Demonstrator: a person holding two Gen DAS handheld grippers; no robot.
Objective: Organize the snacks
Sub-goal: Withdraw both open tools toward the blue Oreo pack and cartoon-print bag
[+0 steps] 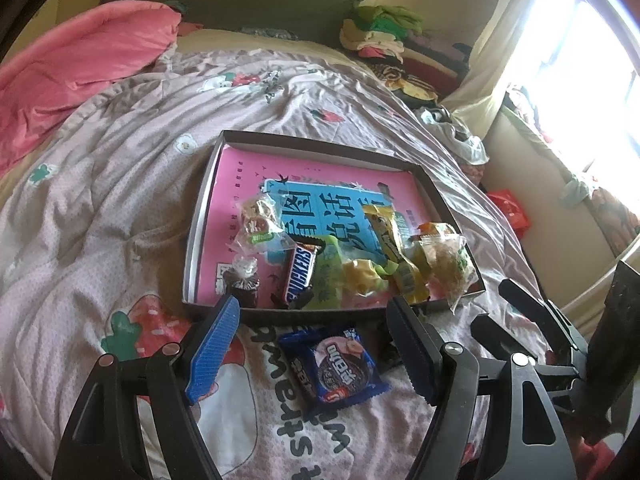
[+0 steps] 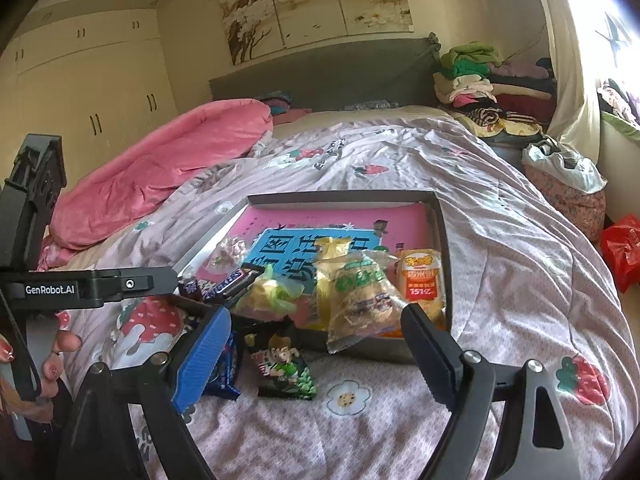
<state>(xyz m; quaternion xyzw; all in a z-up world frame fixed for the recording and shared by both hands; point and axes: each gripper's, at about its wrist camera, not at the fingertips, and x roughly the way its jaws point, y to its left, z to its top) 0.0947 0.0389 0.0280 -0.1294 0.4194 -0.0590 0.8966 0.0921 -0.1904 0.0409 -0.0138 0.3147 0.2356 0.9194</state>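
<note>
Bedroom: bed point(image 2: 500, 240) w/ grey headboard point(image 2: 320, 76), cream wardrobes point(image 2: 88, 92) on the left, tree painting point(image 2: 316, 4) above, bright window point(image 1: 592, 60) w/ curtain point(image 1: 508, 52) on the right.

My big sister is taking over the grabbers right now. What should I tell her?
Left gripper: open, empty, hovering over the blue Oreo packet.
Right gripper: open, empty, over the black cartoon snack bag.
Both of those snacks lie on the bedspread, just in front of the tray.
Done: the Snickers bar, the yellow packets and other wrapped snacks are in the tray, though one clear bag hangs over its front edge.
Left: put the Oreo packet and the cartoon bag in the tray.
</note>
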